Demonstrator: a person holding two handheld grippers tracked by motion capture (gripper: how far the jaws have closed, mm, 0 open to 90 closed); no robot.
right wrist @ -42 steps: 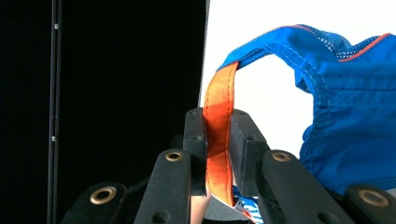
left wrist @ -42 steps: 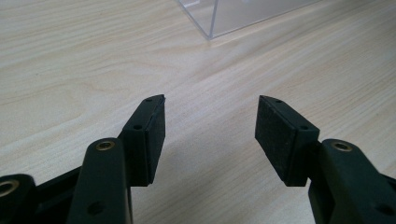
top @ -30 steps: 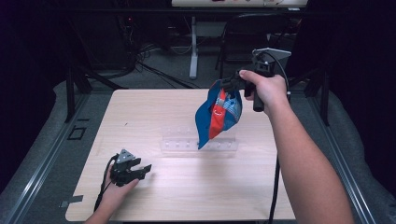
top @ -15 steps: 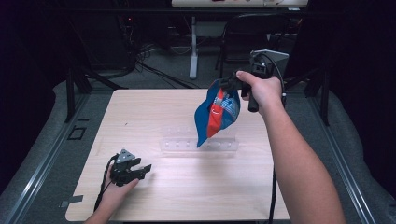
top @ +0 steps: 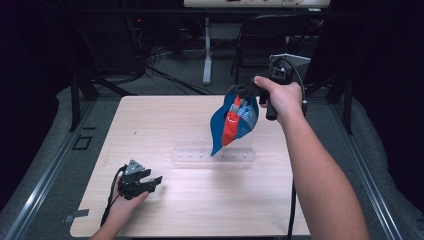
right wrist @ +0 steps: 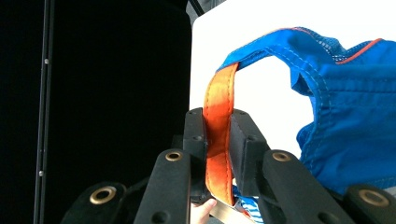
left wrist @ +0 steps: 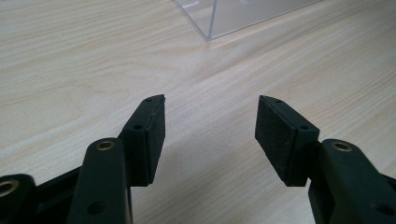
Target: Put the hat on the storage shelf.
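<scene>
Each black hand-held gripper [top: 150,182] has brass-ringed screw holes, flat pads and a trailing cable.

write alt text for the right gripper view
The right gripper pinches an orange strap between its black fingers, and a blue fabric bag hangs from the strap at right. Behind are a bright white surface and darkness at left.

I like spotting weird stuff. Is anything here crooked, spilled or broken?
Nothing looks broken or spilled. The blue bag dangles by its orange strap from the right gripper, over the clear rack.
</scene>
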